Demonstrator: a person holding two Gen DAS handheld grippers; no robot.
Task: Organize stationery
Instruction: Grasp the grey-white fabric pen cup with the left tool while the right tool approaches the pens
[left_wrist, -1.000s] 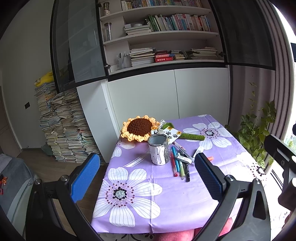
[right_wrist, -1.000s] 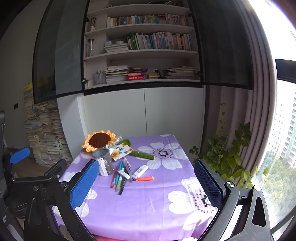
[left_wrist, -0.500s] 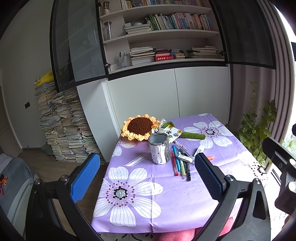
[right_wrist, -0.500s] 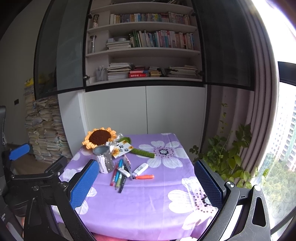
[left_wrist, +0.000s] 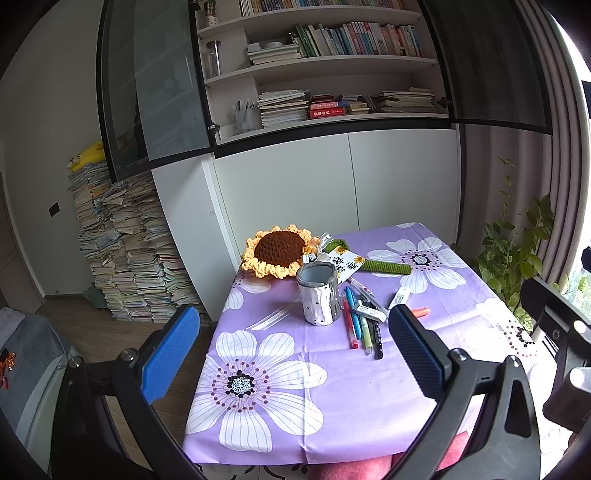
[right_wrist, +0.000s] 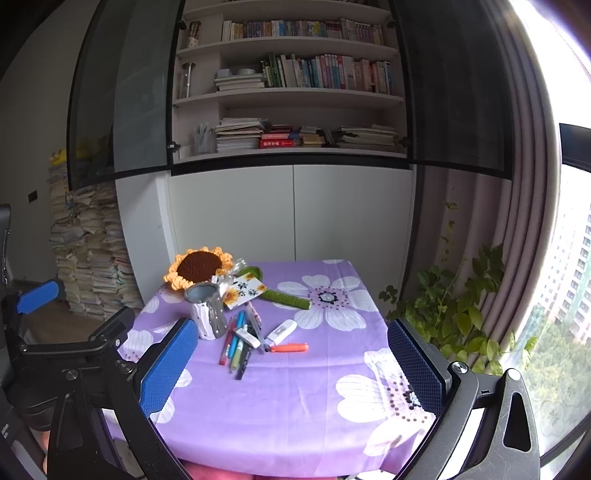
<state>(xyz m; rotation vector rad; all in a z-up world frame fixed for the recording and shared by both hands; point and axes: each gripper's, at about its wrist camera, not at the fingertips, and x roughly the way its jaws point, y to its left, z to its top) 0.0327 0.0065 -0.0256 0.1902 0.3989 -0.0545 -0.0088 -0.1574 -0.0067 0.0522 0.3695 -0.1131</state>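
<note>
Pens (left_wrist: 364, 326) are seen scattered in a loose fan on the purple, flower-printed tablecloth (left_wrist: 369, 398), just right of a small cylindrical cup (left_wrist: 319, 293) with a white dotted wrap and a grey rim. The cup is stood upright near the far middle of the table, and it looks empty from the left wrist view. A red pen (right_wrist: 226, 346), a blue one (right_wrist: 236, 332), a pale green one (right_wrist: 236, 354) and a black one (right_wrist: 244, 363) are laid side by side, touching or nearly so. A short white tube (right_wrist: 281, 330) is angled beside them, and an orange marker (right_wrist: 290, 347) is laid flat just past it.

Behind the cup, a crocheted sunflower (left_wrist: 279, 250), knobbly brown centre ringed by yellow petals, is rested with its green knitted stem (left_wrist: 388, 266) stretched to the right. A printed card (right_wrist: 245, 293) is propped against it.

Both tools are held back at the near edge, above the cloth and well apart from the stationery. The left gripper (left_wrist: 291, 360) is spread wide, nothing between its ribbed blue pads. The right gripper (right_wrist: 291, 367) is likewise released and empty.

Shelves (right_wrist: 295, 94) of books are lined up beyond.
</note>
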